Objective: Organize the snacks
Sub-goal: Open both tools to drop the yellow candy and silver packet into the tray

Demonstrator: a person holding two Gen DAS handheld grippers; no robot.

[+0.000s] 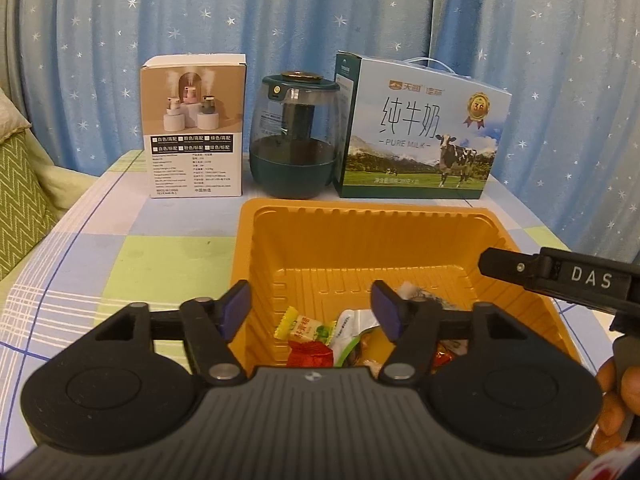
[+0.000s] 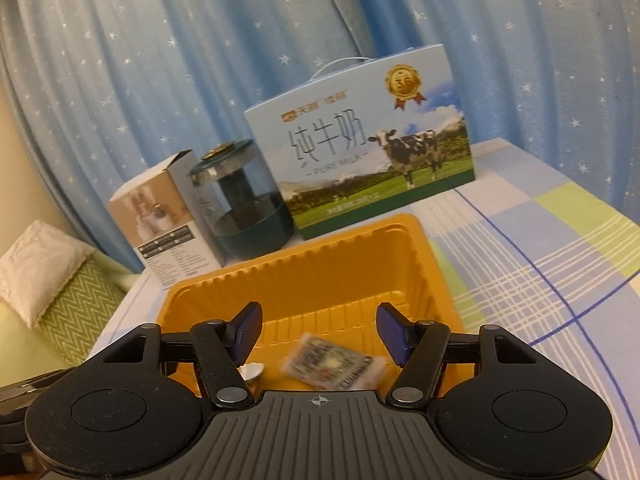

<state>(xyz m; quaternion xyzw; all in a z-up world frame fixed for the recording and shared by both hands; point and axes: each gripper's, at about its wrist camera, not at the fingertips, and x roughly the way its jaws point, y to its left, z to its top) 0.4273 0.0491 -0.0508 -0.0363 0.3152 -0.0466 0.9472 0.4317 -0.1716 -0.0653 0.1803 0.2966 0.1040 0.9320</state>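
the snacks sit in the near end of an orange tray (image 1: 360, 240) on the counter (image 1: 120, 264). from the left wrist view i count a yellow candy (image 1: 298, 322), a red candy (image 1: 310, 354), a white and green packet (image 1: 352, 330) and a small orange-red sweet (image 1: 446, 356) at the right; more wrappers are half hidden behind the tongs, so the full count is uncertain. the right wrist view shows one blurred grey packet (image 2: 334, 364) below its tongs, either falling or just landed in the tray, and i cannot tell which.

the left tongs (image 1: 314, 308) stand about half open over the near left part of the tray with nothing between the pads. the right tongs (image 2: 318, 332) are likewise about half open and empty, above the grey packet. in the left view the right tool comes in from the right edge over the tray rim, with the fingers of a hand (image 1: 616, 392) behind it.

no loose snacks show on the checked cloth in either view, so the gathering looks mostly or fully done; what lies outside the views is unknown.

along the far edge stand one humidifier box (image 1: 196, 128) at the left, one dark green humidifier (image 1: 294, 136) in the middle and one milk carton (image 1: 420, 132) at the right, before a starred blue curtain (image 1: 320, 12).
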